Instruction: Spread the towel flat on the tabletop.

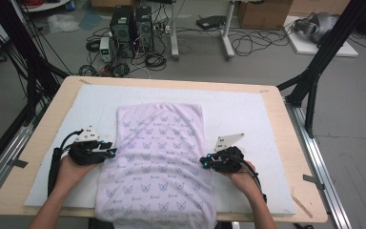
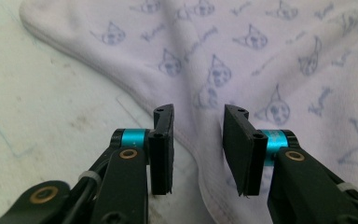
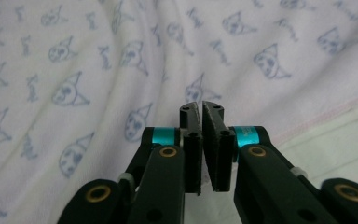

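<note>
a pale cloth (image 1: 159, 157) with a blue cat-face print lies lengthwise down the middle of a white mat (image 1: 248, 109) on a wooden table (image 1: 286, 143). its far end sits near the middle of the mat and its near end hangs over the near table edge.

the left gripper (image 1: 109, 152) is held at the cloth's left edge, about halfway along it, pointing right toward the fabric. in the left gripper view (image 2: 198, 140) its jaws stand apart with a clear gap, and the cloth's hemmed edge runs under that gap; the left jaw is over bare mat and the right jaw is over the print. the pads do not press on anything.

the right gripper (image 1: 205, 161) is at the cloth's right edge, a little nearer than the left one, pointing left. in the right gripper view (image 3: 201, 140) its jaws are nearly together, only a thin slit between them, with nothing caught there that can be made out. printed fabric lies beyond the tips, and the cloth's pink-stitched edge and the mat show to the right.

both hands (image 1: 71, 171) rest low by the near side of the mat.
</note>
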The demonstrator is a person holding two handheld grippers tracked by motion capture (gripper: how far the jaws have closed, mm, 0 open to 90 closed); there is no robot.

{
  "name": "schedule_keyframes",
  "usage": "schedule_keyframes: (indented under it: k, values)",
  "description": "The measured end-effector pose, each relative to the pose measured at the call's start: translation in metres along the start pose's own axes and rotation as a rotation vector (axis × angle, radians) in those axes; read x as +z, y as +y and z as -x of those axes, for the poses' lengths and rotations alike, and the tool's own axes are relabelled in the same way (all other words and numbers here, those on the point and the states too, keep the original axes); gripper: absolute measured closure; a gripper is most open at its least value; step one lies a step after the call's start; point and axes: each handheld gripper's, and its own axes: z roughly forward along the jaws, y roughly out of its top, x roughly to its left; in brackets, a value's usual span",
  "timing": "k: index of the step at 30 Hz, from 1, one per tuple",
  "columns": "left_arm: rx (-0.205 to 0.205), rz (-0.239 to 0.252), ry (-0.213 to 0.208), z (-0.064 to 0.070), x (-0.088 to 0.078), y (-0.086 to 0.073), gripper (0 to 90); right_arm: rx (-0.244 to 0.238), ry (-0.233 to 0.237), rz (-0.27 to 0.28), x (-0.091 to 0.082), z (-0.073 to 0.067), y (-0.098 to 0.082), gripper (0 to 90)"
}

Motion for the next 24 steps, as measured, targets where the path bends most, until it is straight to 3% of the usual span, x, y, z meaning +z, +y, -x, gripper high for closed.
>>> schedule_keyframes:
  k: [6,10,13,16,18,19,21,22,23,24]
  values:
    - [-0.026,0.022,0.013,-0.021,0.015,0.023,66.3,0.025,-0.080,0.045,0.000,0.026,0.019,70.0]
    - [-0.039,0.027,0.056,-0.045,0.032,0.048,68.6,0.065,-0.159,0.045,0.003,0.061,0.039,66.0]
    - [-0.081,-0.006,0.092,-0.066,0.052,0.060,68.2,0.101,-0.198,0.023,0.014,0.094,0.058,61.6]
    - [-0.107,-0.008,0.140,-0.077,0.067,0.059,65.9,0.131,-0.236,-0.002,0.025,0.118,0.067,58.0]
    - [-0.170,-0.015,0.161,-0.083,0.078,0.054,61.9,0.146,-0.269,-0.013,0.034,0.131,0.066,57.2]
    - [-0.205,-0.045,0.174,-0.087,0.085,0.049,58.8,0.155,-0.279,-0.018,0.038,0.136,0.065,56.4]
    - [-0.226,-0.010,0.174,-0.089,0.088,0.048,57.1,0.196,-0.300,-0.037,0.047,0.147,0.061,56.2]
    - [-0.222,-0.014,0.180,-0.089,0.088,0.048,57.7,0.212,-0.313,-0.037,0.051,0.152,0.057,56.5]
    - [-0.193,-0.030,0.196,-0.089,0.089,0.051,61.0,0.224,-0.317,-0.031,0.053,0.154,0.056,57.0]
    - [-0.193,-0.033,0.184,-0.089,0.090,0.052,68.0,0.251,-0.313,-0.016,0.057,0.156,0.053,59.3]
